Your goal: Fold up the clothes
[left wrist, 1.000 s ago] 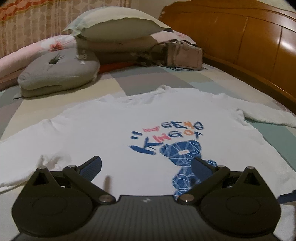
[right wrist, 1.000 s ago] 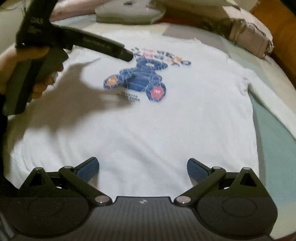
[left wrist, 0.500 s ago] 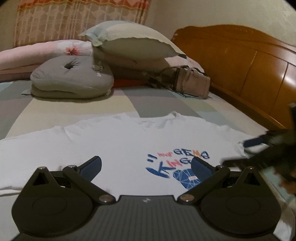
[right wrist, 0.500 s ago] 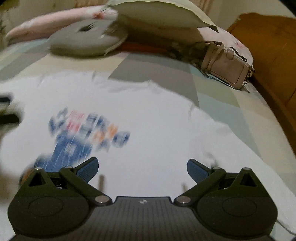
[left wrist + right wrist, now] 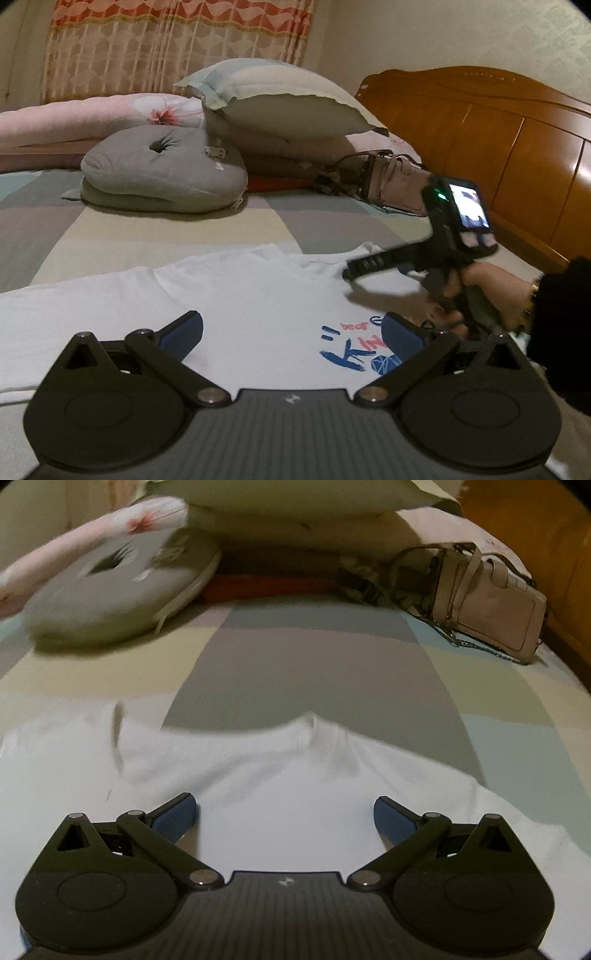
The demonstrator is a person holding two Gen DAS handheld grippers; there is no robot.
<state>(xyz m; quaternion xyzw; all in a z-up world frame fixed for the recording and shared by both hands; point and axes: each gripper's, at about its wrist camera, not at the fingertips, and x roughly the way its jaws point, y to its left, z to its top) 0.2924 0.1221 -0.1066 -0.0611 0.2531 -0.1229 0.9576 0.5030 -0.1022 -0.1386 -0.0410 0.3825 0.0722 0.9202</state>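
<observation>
Both grippers are hovering low over a white shirt (image 5: 258, 295) that is lying flat on the bed (image 5: 314, 657), and both are standing wide open with nothing between their blue pads. In the left wrist view, the left gripper (image 5: 291, 330) is sitting above the chest of the shirt; the printed blue and red lettering (image 5: 354, 350) is showing just ahead of its right pad, and one sleeve is stretching away to its left. Ahead and to the right of it, the right gripper (image 5: 349, 271) is reaching across toward the collar, gripped by a hand (image 5: 476, 288) coming out of a dark sleeve (image 5: 557, 332); its nose is hanging just above the fabric near the neckline, and a small lit screen is glowing on its back.

In the right wrist view, the right gripper (image 5: 284, 812) is pointing at the shoulder and collar edge of the shirt (image 5: 258, 782), which is lying directly ahead of its pads. Farther ahead, well apart from the shirt, a grey round cushion (image 5: 110, 590) is resting to the left and a beige handbag (image 5: 487, 605) to the right, with pillows (image 5: 280, 99) stacked behind them against the wooden headboard (image 5: 498, 136).
</observation>
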